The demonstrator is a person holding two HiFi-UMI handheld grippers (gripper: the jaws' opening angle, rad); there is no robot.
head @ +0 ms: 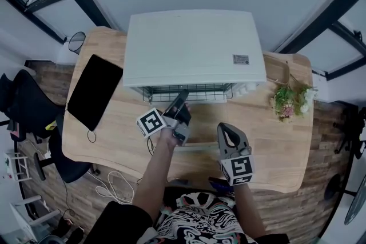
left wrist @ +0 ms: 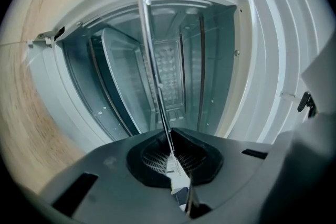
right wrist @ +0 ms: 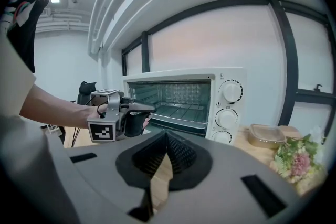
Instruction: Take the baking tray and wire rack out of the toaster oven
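The white toaster oven (head: pixel 194 46) stands at the back of the wooden table with its door (head: pixel 197 135) folded down. The wire rack (head: pixel 189 90) sticks a little way out of the opening. My left gripper (head: pixel 182 96) points level into the oven and is shut on the rack's front rod (left wrist: pixel 149 60), which runs straight into the closed pads. A flat pale metal sheet (left wrist: pixel 123 78) lies under the rack; whether it is the baking tray I cannot tell. My right gripper (head: pixel 225 127) hangs shut and empty in front of the door, to the right of the left one.
A black tablet (head: pixel 94 91) lies left of the oven, with a cable trailing off the table's front edge. A lidded container (head: pixel 277 68) and a bunch of flowers (head: pixel 291 101) sit to the right. The oven's knobs (right wrist: pixel 231 93) are on its right side. An office chair (head: pixel 28 106) stands beside the table.
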